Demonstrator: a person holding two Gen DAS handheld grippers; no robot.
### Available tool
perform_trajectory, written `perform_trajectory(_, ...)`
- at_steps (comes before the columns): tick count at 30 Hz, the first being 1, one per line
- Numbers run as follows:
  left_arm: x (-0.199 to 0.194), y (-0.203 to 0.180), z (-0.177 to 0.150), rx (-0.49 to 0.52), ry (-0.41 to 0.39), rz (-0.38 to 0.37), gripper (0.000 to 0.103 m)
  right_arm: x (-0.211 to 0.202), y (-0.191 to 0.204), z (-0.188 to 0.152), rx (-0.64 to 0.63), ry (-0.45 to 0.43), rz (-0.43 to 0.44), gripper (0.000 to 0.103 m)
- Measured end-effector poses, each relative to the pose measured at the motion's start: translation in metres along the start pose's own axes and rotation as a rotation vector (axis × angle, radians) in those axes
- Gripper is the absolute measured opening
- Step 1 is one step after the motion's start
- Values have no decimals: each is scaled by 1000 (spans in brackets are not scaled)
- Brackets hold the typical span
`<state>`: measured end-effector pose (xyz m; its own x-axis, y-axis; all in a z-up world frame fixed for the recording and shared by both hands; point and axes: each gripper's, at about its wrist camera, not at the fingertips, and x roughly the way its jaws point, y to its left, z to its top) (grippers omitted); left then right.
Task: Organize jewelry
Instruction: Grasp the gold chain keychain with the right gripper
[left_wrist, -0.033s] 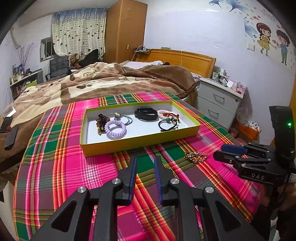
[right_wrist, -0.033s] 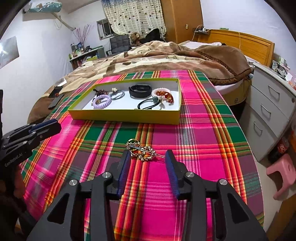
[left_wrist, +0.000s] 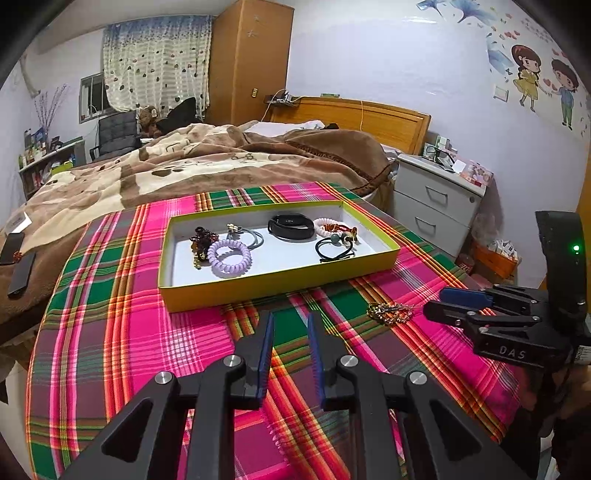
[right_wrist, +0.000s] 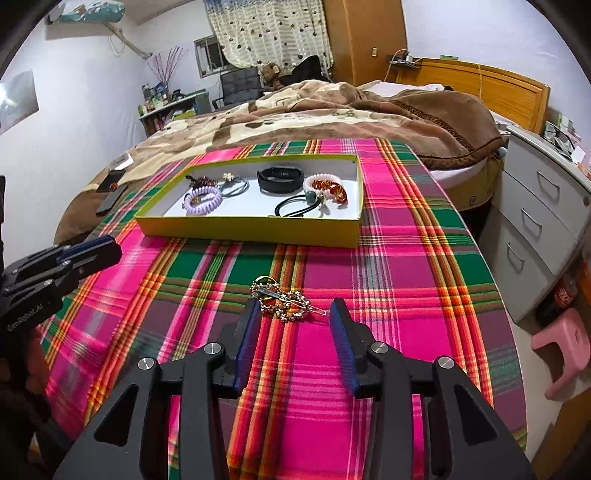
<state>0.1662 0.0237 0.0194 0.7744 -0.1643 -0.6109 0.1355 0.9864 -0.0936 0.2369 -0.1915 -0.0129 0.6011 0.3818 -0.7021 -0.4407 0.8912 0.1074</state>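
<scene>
One tray (right_wrist: 258, 232) sits on the plaid cloth (right_wrist: 406, 295), well ahead of both grippers. Inside it I count seven pieces: one lilac coil tie (right_wrist: 203, 201), one dark beaded piece (right_wrist: 201, 181) behind that, one grey tie (right_wrist: 236, 186) with a pale charm, one black band (right_wrist: 279, 179), one white coil tie (right_wrist: 321, 181) with one red-amber piece (right_wrist: 334, 189) lying across it, and one black tie (right_wrist: 295, 210) with a green bead nearest the front wall. The same pieces show in the left view, with the lilac tie (left_wrist: 229, 257) and the band (left_wrist: 290, 228) easiest to pick out in the tray (left_wrist: 277, 284).

One piece lies outside: a gold clip (right_wrist: 282, 301) on the cloth, just ahead of the right gripper (right_wrist: 293, 319) and roughly between its fingertips, its thin pin end pointing toward the right finger. In the left view the clip (left_wrist: 389, 313) lies ahead and to the right, just off the tips of the right gripper (left_wrist: 439, 302).

The right gripper is low over the cloth, fingers spread wide and level, holding nothing. The left gripper (left_wrist: 290, 325) hangs further back, aimed at the tray's front wall, fingers parted by a narrower gap with only cloth between them. From the right view the left gripper (right_wrist: 110, 247) is off to the left, pointing inward, well apart from the clip.
</scene>
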Motion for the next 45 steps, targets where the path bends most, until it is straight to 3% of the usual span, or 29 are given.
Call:
perform_trajectory(12,13,4,1,-13,21,-10,18,38,9,11,-191,112,37,41)
perform_trajectory(19,16,5,0,-13,28,-12,18,39,24,3,-304,142,52,41)
perform_trajectory(22,19,6,0,-19,34,-18,18,40,24,2,-281,145,53,41)
perform_trajectory(25,20,6,-1,-21,38,-23,18,41,24,4,-256,144,39,27)
perform_trajectory(31,24,4,2,-20,45,-36,18,34,26,-1,-239,134,8,26)
perform_trajectory(41,48,-23,6,22,96,-113,18,18,4,-8,-101,106,-17,26)
perform_trajectory(45,59,-36,9,41,118,-143,24,13,-3,-9,-68,90,-29,26)
